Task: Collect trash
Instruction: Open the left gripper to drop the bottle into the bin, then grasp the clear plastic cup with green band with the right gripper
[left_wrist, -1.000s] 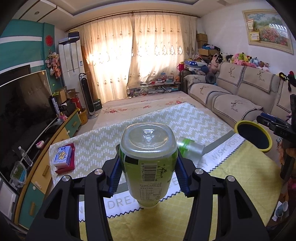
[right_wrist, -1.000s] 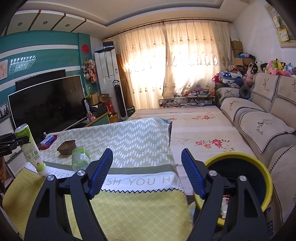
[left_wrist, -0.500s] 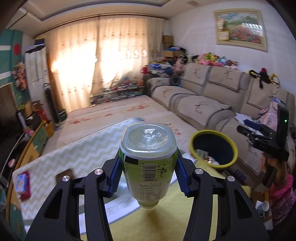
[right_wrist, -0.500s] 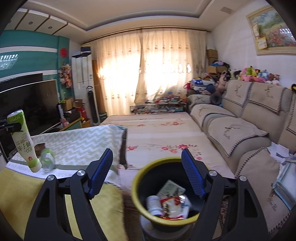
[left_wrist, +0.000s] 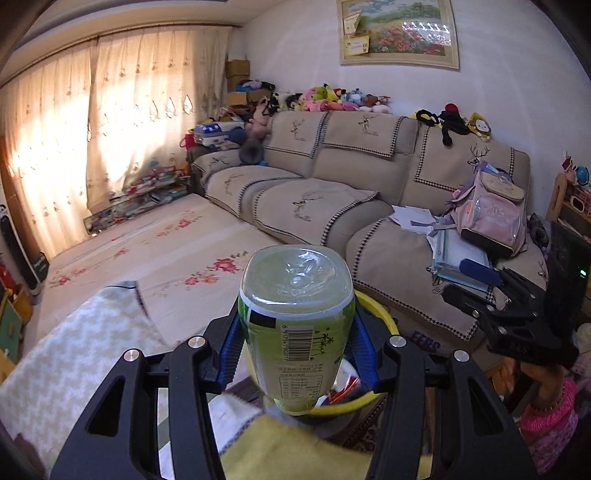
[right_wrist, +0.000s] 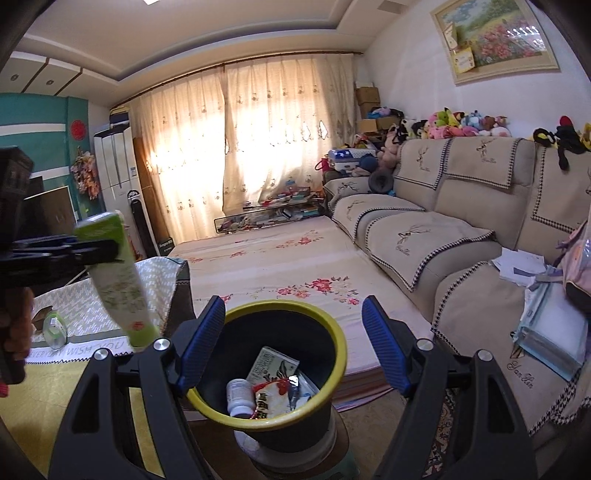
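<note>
A white jar (right_wrist: 239, 397) and wrappers (right_wrist: 271, 391) are held in the bin (right_wrist: 334, 338). A bottle (left_wrist: 295, 325) is clamped in the left claw (left_wrist: 295, 341), hiding most of the bin; the right claw (right_wrist: 293, 345) is spread, empty.

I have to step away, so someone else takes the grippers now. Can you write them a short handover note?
Left gripper: shut on the green bottle, held upside down, near the yellow-rimmed bin.
Right gripper: open, empty, above the bin.
Done: a white bottle and packets lie in the bin.
Left: drop the green bottle in, then fetch the small clear bottle from the table.
</note>
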